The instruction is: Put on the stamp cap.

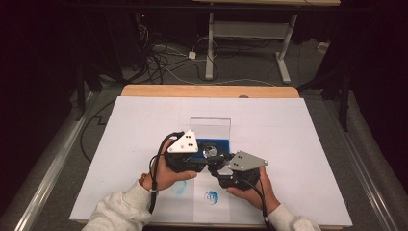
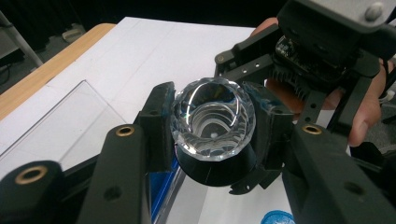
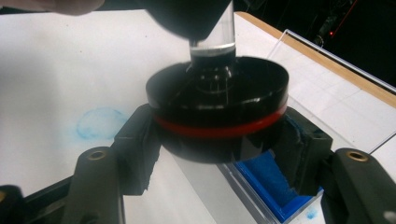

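A stamp with a clear faceted knob (image 2: 212, 119) and a round black base (image 3: 217, 100) with a red band (image 3: 219, 128) is held above the white paper (image 1: 144, 125). My left gripper (image 2: 212, 126) is shut on the knob, one pad on each side. My right gripper (image 3: 219, 140) is shut on the black base, its jaws clasping the rim. In the high view the two grippers meet at the stamp (image 1: 209, 152), the left gripper (image 1: 206, 156) coming from the left and the right gripper (image 1: 217, 166) from the lower right. The stamp's underside is hidden.
A blue ink pad (image 1: 214, 143) lies in a clear case just behind the stamp, its lid (image 1: 210, 127) standing upright. A blue round print (image 1: 210, 196) and a faint blue smudge (image 1: 179, 186) mark the paper near the front edge. The wooden table edge (image 1: 207, 90) runs along the back.
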A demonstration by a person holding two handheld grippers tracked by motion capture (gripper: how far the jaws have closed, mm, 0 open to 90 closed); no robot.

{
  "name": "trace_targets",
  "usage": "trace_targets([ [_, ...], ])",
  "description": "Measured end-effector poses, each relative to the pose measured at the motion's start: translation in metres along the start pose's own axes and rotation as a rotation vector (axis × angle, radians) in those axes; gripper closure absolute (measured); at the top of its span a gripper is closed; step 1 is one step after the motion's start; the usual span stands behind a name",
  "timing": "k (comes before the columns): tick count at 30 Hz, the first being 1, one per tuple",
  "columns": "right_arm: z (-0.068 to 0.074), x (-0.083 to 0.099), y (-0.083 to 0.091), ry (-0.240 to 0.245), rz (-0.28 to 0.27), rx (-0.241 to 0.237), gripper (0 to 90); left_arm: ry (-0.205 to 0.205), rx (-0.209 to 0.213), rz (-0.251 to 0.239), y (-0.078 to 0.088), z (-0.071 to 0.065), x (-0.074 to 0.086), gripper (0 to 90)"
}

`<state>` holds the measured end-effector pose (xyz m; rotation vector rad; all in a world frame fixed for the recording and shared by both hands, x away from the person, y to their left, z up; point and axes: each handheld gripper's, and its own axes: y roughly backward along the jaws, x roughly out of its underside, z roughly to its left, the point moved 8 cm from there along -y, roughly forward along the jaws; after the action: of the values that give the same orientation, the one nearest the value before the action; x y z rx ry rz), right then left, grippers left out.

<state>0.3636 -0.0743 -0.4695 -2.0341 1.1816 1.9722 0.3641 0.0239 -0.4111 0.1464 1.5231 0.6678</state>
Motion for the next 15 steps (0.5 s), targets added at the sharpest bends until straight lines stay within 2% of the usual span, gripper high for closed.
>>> trace_targets([
  [7,0.001,0.007,-0.003,0.0,0.032,-0.001,36.7,0.0,-0.005,-0.006,0.004,0.002,-0.001,55.1],
  [15,-0.002,0.012,-0.002,0.022,0.058,0.013,35.1,-0.002,-0.022,0.003,0.008,0.007,0.002,55.1],
])
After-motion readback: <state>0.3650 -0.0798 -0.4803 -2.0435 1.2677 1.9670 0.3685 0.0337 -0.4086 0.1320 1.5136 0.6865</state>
